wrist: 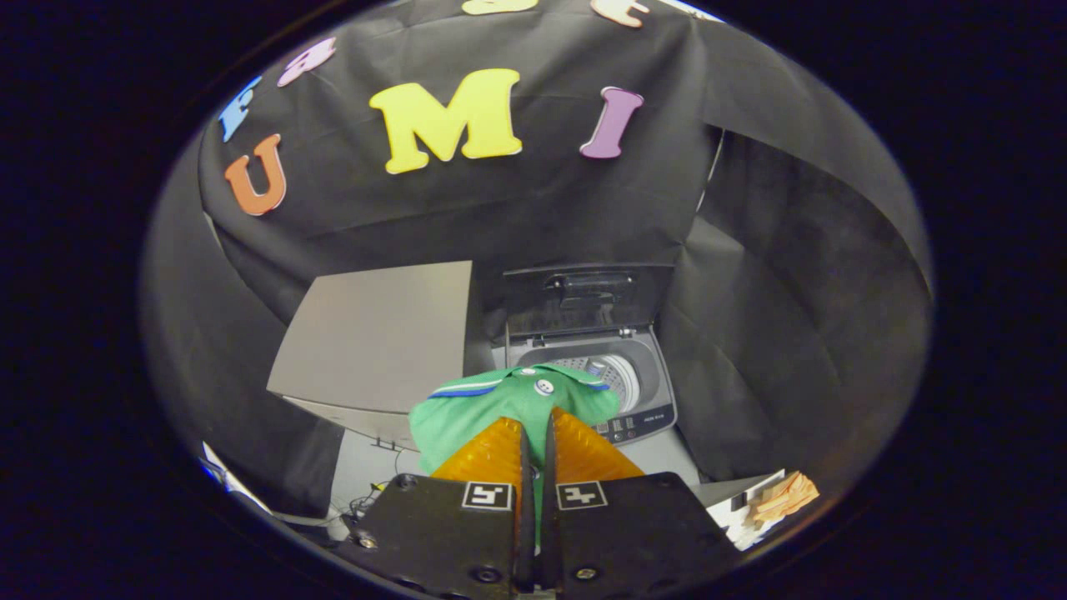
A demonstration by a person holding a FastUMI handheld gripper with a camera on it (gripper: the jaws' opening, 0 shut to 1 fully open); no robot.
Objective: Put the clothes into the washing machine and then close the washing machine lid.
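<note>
Gripper (534, 429) fingers clamped tight on a green polo shirt with a blue-and-white striped collar (508, 408), held up off the ground.

Shirt's bunched right at the fingertips, hanging in front of the grey top-loading washing machine (642, 379). Its dark lid (583, 300) stands open behind the drum. Grey flat-topped cabinet (375, 342) sits just beside the washer.

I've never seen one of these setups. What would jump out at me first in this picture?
First, the bright green shirt with a striped collar, pinched between the closed tongs and hanging over their tips. Just beyond it stands a top-loading washing machine, its lid raised upright so the drum shows. A plain grey table sits beside the machine.
</note>
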